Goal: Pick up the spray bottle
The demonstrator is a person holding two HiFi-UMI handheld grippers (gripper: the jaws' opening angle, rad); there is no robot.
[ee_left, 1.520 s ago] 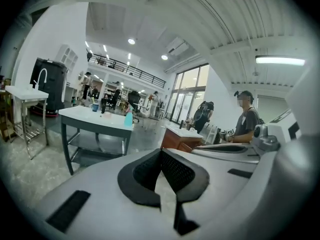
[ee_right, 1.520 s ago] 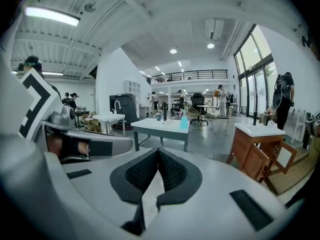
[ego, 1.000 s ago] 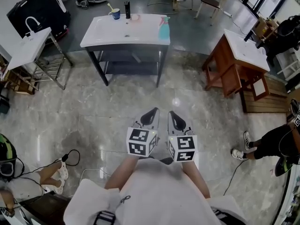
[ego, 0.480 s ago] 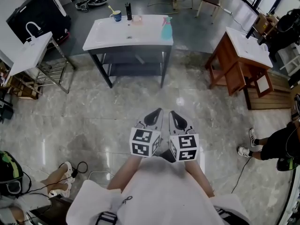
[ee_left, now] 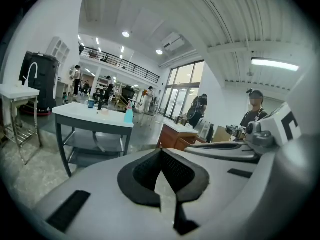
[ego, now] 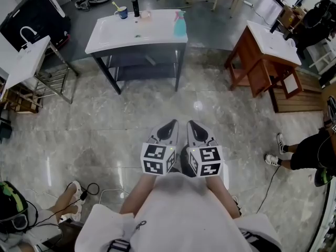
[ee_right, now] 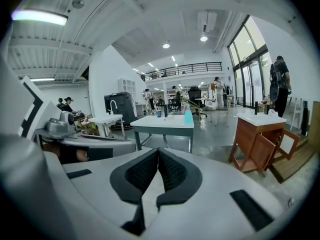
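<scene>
The left gripper (ee_left: 160, 150) and right gripper (ee_right: 158, 151) are held side by side low in the head view, just ahead of the person's torso and well apart from the white table (ego: 121, 35). The left gripper's jaws are pressed together at the tips with nothing between them, and the right gripper's pads meet the same way, empty. The spray bottle (ego: 180, 24), pale blue, stands upright on the table at about 12 o'clock from the grippers, near the tabletop's right edge. Around 9 o'clock from it, along the far edge, stand a blue cup (ego: 122, 12) and a dark bottle (ego: 135, 6). A wooden cabinet (ego: 252, 70) stands at 3 o'clock of the table.
</scene>
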